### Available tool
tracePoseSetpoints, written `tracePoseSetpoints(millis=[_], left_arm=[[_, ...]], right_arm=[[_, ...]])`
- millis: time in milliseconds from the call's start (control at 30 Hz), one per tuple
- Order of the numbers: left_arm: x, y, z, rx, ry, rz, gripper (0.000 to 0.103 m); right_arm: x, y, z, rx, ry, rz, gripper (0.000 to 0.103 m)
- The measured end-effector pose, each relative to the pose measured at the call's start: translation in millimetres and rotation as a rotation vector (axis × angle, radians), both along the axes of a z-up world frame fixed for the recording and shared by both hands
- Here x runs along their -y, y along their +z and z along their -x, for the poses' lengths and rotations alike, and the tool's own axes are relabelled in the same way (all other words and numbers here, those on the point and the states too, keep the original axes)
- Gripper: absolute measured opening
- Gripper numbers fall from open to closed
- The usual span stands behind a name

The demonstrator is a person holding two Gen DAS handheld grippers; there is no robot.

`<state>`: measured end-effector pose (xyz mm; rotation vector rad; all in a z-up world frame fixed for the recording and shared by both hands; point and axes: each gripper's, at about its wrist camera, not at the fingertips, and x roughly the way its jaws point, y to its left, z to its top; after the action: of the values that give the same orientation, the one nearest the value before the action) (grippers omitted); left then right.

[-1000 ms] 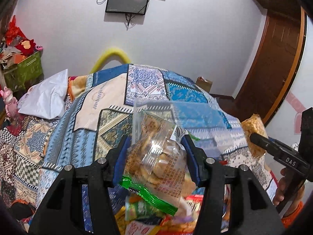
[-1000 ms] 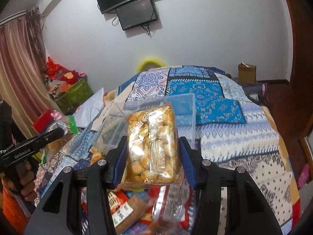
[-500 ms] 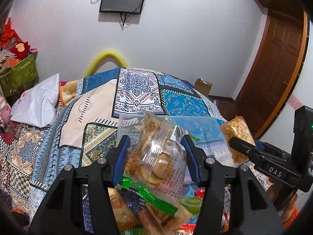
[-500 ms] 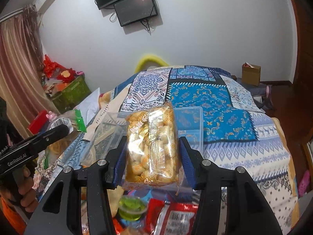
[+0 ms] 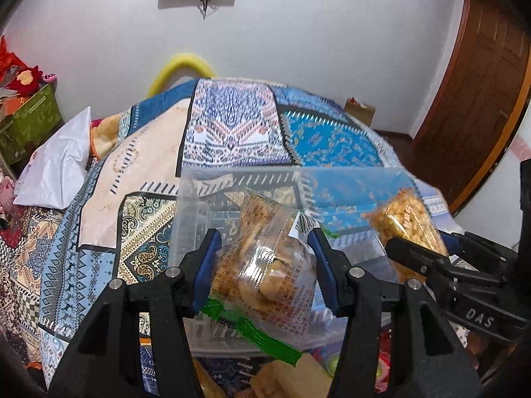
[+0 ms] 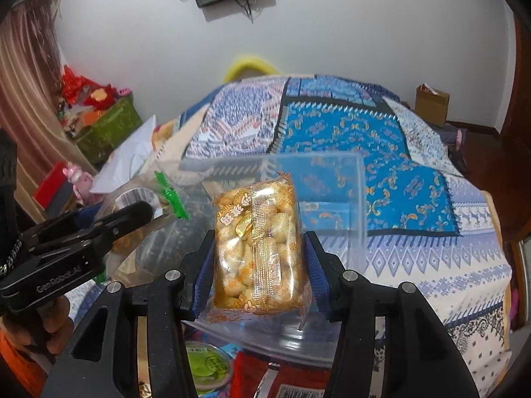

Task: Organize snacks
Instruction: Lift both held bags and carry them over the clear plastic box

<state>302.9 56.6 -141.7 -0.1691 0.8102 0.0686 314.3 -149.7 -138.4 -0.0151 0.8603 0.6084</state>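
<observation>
My left gripper (image 5: 264, 260) is shut on a clear cookie packet with a green edge (image 5: 265, 265), held over the near rim of a clear plastic bin (image 5: 199, 199) on the bed. My right gripper (image 6: 259, 265) is shut on a golden snack packet (image 6: 257, 248) and holds it over the same bin (image 6: 348, 199). In the left wrist view the right gripper (image 5: 431, 258) and its golden packet (image 5: 405, 219) show at the right. In the right wrist view the left gripper (image 6: 109, 225) shows at the left with its packet's green tip (image 6: 169, 195).
Several loose snacks lie on the bed below the grippers: a green cup (image 6: 207, 361), a red packet (image 6: 265, 374). The patchwork quilt (image 5: 232, 126) covers the bed. A white pillow (image 5: 59, 165) and green box (image 5: 30, 122) sit left; a cardboard box (image 6: 431, 102) far right.
Both grippers have moved forward with their packets, from above the snack pile to over the clear bin. Both stay shut.
</observation>
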Motion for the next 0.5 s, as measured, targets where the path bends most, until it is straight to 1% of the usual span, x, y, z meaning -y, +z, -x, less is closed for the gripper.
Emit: tracePoseSetpoints(millis=[133,200,300,467,500], left_arm=[[-0.3,-14.2,-10.5,-0.037,0.006,-0.027,0.054],[-2.1,-19.8,-14.2,-0.055,0.004,-0.019,0.054],[-3.9,-28.4,-18.4,-0.088,0.002,-0.006,0.054],[0.4,-37.4,-21.6,-0.122,-0.004,-0.03,0.055],[1.6,-39.6,-22.4,-0.134,-0.007,-0.036,0.057]], right_arm=[[-5.4,-10.6,-2.6,-0.023,0.017,0.032,0.047],[-7.3,-14.6,-1.3,-0.034,0.028,0.043,0.047],[-11.3,-16.8,-1.5,-0.022,0.022,0.077,0.047],[-15.1,-17.4,-4.2,-0.019,0.024,0.11,0.048],[-15.4,-17.6,-3.9,-0.019,0.025,0.117,0.048]])
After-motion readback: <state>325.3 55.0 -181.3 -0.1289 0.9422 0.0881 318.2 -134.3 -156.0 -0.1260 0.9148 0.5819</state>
